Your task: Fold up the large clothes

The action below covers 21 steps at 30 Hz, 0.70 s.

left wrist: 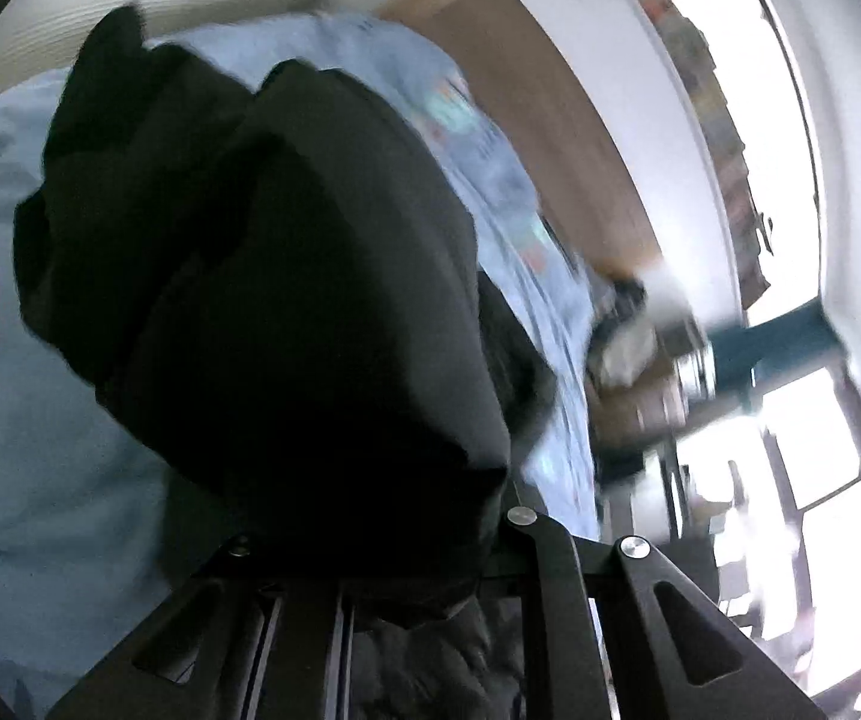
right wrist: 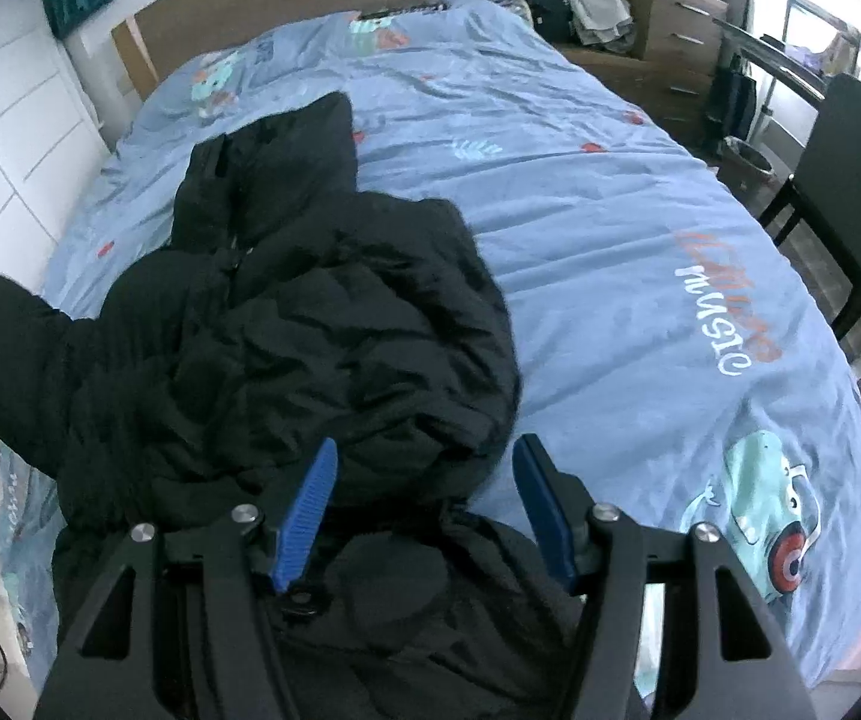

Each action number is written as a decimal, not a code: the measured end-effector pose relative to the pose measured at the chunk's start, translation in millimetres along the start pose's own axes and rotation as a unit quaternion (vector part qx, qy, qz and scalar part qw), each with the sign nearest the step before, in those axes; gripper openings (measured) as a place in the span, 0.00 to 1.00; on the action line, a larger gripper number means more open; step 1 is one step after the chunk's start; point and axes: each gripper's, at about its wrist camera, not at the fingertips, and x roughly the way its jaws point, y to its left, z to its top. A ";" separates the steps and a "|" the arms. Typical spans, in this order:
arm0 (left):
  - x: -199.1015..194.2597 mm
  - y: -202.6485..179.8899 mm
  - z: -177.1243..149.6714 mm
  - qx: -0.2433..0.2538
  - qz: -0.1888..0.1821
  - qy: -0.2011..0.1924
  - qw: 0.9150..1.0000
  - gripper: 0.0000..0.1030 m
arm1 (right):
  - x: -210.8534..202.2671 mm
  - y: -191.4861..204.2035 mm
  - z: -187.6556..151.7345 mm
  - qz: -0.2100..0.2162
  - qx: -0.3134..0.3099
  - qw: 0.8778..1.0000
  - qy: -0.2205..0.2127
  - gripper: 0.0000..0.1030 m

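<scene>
Jacket bunched on bed, right gripper wide above it, left gripper's jaws hidden by fabric.

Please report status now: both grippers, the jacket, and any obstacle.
Left hand-held gripper buried in black jacket, grip unclear. Right hand-held gripper open over the jacket's edge. Jacket bunched on blue bedsheet. No obstacle seen.

Both wrist views over bed, left perhaps closer.

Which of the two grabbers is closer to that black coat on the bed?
Left. The black coat bunches right over the left gripper, hiding its jaws. The right gripper hovers open above the coat.
</scene>
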 end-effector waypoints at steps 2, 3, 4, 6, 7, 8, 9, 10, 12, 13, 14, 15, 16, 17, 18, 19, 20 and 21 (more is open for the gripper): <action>20.3 -25.3 -19.3 0.035 0.003 0.034 0.999 0.12 | -4.6 -11.0 -1.5 0.002 0.009 1.000 -0.006 0.58; 29.2 -32.6 -27.0 0.048 0.006 0.048 0.998 0.12 | -5.9 -15.6 -2.6 0.004 0.012 1.000 -0.008 0.58; 40.0 -40.8 -39.1 0.062 0.011 0.065 0.996 0.12 | -7.3 -22.3 -4.5 0.005 0.017 1.000 -0.009 0.58; 55.3 -49.5 -61.5 0.083 0.021 0.091 0.992 0.12 | -9.0 -32.7 -7.9 0.008 0.023 1.000 -0.012 0.58; 58.0 -54.1 -72.1 0.092 0.028 0.100 0.990 0.12 | -9.8 -37.3 -9.9 0.009 0.025 1.000 -0.012 0.58; 65.6 -57.2 -80.6 0.102 0.039 0.109 0.988 0.12 | -10.8 -41.4 -11.7 0.009 0.025 1.000 -0.012 0.58; 73.5 -60.1 -87.5 0.105 0.045 0.118 0.986 0.12 | -11.4 -44.9 -13.3 0.010 0.025 1.000 -0.012 0.58; 73.7 -58.6 -97.6 0.105 0.047 0.126 0.985 0.12 | -13.0 -49.5 -16.2 0.009 0.023 1.000 -0.012 0.58; 79.1 -54.6 -111.6 0.105 0.060 0.140 0.983 0.12 | -15.3 -57.2 -20.1 0.008 0.022 1.000 -0.012 0.58; 80.9 -53.8 -116.2 0.107 0.068 0.145 0.981 0.12 | -16.0 -60.5 -21.8 0.007 0.021 1.000 -0.012 0.58; 85.1 -54.0 -118.2 0.110 0.079 0.151 0.979 0.12 | -16.5 -63.5 -23.2 0.007 0.022 1.000 -0.013 0.58; 83.7 -52.0 -123.2 0.112 0.087 0.155 0.978 0.12 | -16.9 -66.2 -24.7 0.007 0.023 1.000 -0.013 0.58; 80.7 -50.1 -128.6 0.117 0.099 0.161 0.975 0.13 | -17.5 -69.8 -26.4 0.009 0.024 1.000 -0.014 0.58; 83.2 -52.7 -126.7 0.122 0.109 0.165 0.973 0.14 | -17.7 -72.0 -27.4 0.010 0.025 1.000 -0.014 0.58; 81.6 -52.0 -129.6 0.127 0.117 0.168 0.970 0.15 | -17.7 -74.0 -28.1 0.011 0.025 1.000 -0.014 0.58; 79.2 -51.8 -131.6 0.130 0.122 0.170 0.969 0.17 | -17.5 -75.4 -29.6 0.011 0.024 1.000 -0.014 0.58; 74.8 -51.2 -131.7 0.134 0.125 0.171 0.968 0.23 | -17.5 -75.8 -30.5 0.011 0.022 1.000 -0.013 0.58; 70.7 -53.2 -132.7 0.137 0.123 0.172 0.968 0.26 | -17.5 -75.8 -31.4 0.012 0.020 1.000 -0.013 0.58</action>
